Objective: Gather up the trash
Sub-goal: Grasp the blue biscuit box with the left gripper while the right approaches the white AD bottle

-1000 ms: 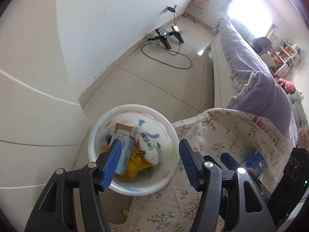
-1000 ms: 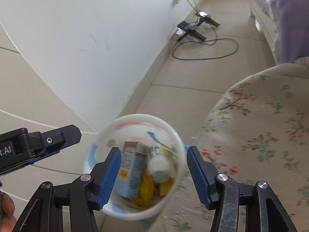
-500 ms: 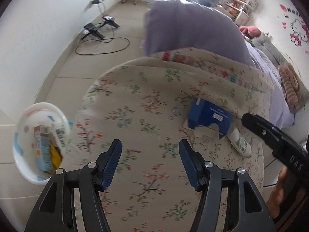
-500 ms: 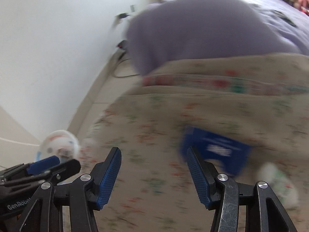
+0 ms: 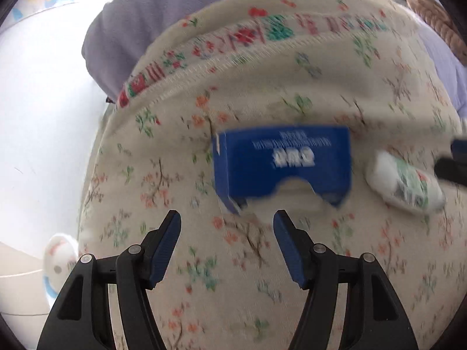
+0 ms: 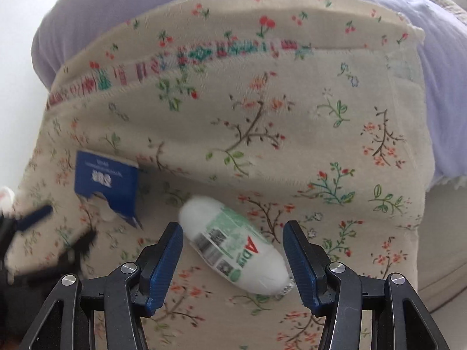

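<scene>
Both jaws gape wide, holding nothing; motion blur smears the flat blue carton (image 5: 281,162) and rounded white bottle (image 6: 233,243) on flowered cloth (image 6: 292,122).

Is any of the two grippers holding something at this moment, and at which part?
Nothing is held. The left gripper is open before the blue box; the right gripper is open around the white bottle, not touching.

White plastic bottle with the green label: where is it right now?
In the right wrist view the white plastic bottle with the green label lies on the floral blanket, between the open right gripper fingers, right of the blue cardboard box.
</scene>
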{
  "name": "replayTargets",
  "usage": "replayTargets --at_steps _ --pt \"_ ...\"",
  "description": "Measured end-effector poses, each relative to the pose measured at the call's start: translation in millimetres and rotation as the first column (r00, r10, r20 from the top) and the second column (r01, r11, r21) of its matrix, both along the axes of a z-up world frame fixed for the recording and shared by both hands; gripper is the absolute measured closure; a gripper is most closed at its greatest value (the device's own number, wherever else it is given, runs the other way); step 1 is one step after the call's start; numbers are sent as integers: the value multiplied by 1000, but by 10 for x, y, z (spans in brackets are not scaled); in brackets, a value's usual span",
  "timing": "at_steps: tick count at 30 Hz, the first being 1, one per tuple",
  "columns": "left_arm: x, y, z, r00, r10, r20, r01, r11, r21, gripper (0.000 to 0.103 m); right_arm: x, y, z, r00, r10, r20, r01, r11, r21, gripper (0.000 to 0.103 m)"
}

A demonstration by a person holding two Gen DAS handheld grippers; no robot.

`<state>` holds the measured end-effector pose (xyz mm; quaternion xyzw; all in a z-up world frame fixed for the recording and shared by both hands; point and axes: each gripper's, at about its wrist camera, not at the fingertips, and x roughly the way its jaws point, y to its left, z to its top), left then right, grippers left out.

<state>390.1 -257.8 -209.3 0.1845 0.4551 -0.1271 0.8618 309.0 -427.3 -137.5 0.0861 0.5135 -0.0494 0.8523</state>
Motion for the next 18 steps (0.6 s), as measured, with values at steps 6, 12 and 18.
replayTargets --at_steps 6,12,18 --pt "104 -116 -129 997 -68 19 68 997 27 34 27 71 -67 995 101 -21 -102 994 -32 41" --pt "177 -198 -112 993 -108 50 107 994 13 36 78 10 -213 989 124 -77 -124 992 -3 41" --pt "271 -269 -33 992 -119 36 120 992 -24 61 112 71 -455 973 156 -172 -167 984 -56 41"
